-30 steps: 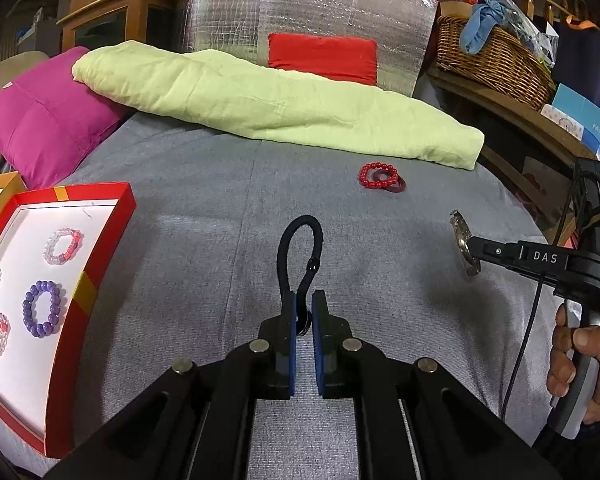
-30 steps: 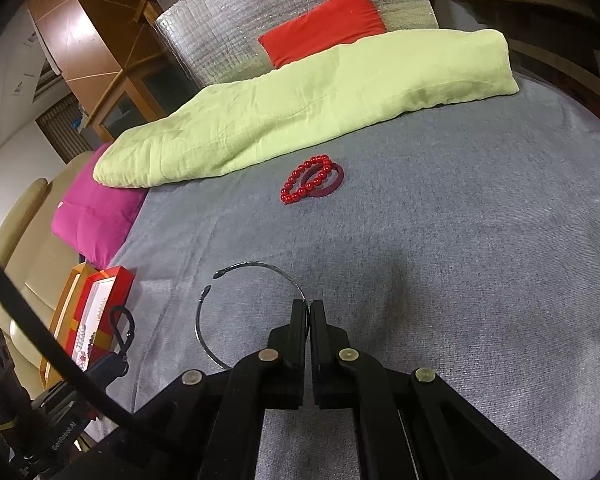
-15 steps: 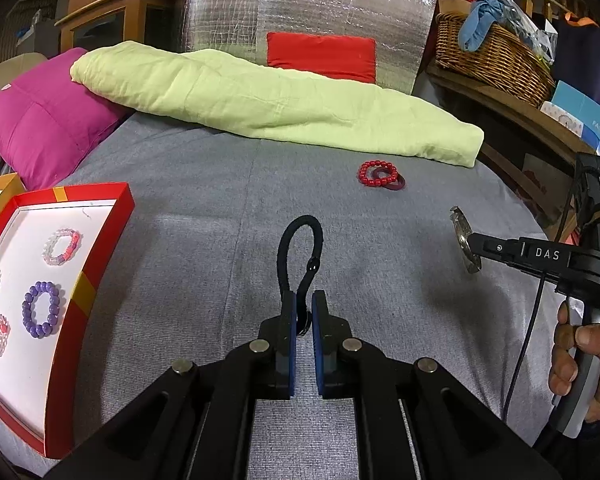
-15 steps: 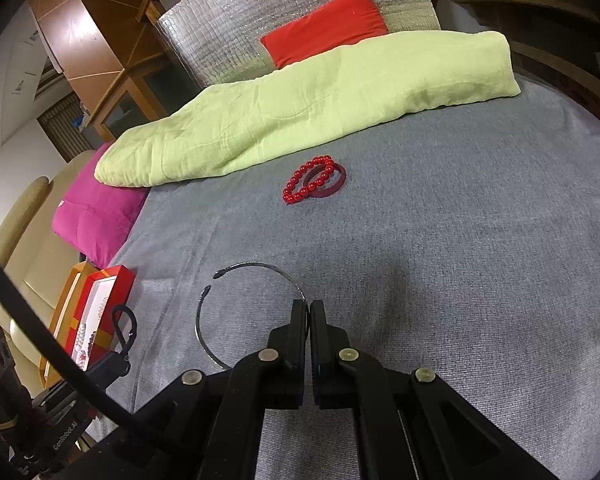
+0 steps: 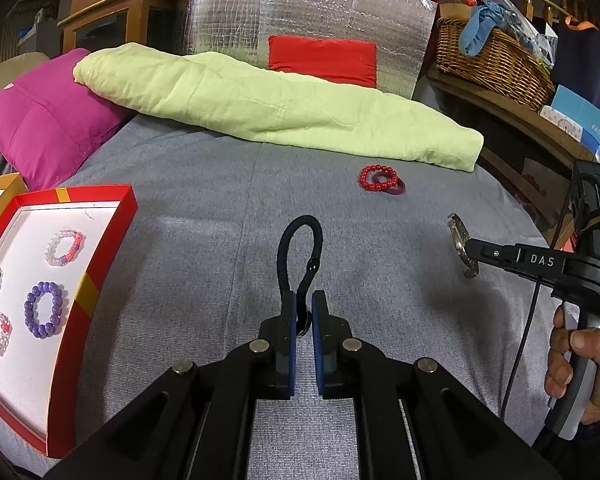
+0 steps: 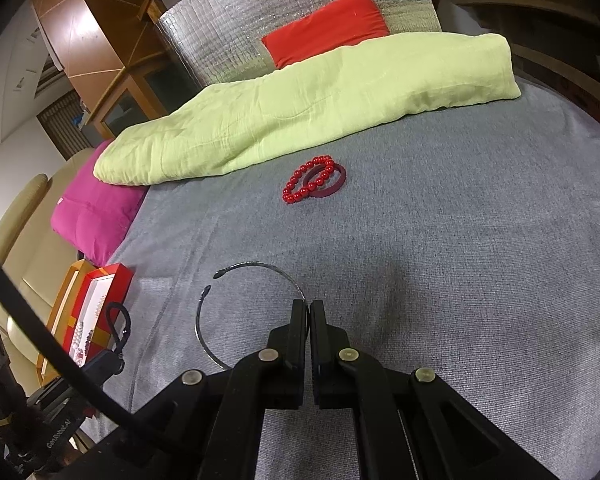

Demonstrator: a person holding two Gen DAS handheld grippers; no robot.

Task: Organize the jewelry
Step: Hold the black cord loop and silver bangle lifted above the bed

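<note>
Bracelets, four beaded ones (image 5: 44, 310), already lie in the red tray (image 5: 74, 326) at near left. The left hand-held gripper (image 5: 304, 304) pinches a black cord bracelet (image 5: 300, 252), the right hand-held gripper (image 6: 309, 312) a thin metal bangle (image 6: 240, 300); red beads and a maroon ring (image 6: 314, 182) wait farther off on the grey bed (image 6: 460, 240), before a green blanket (image 6: 300, 120) and magenta pillow (image 5: 48, 132).

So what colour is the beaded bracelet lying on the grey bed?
Red bracelet, clearest in the right wrist view.
</note>
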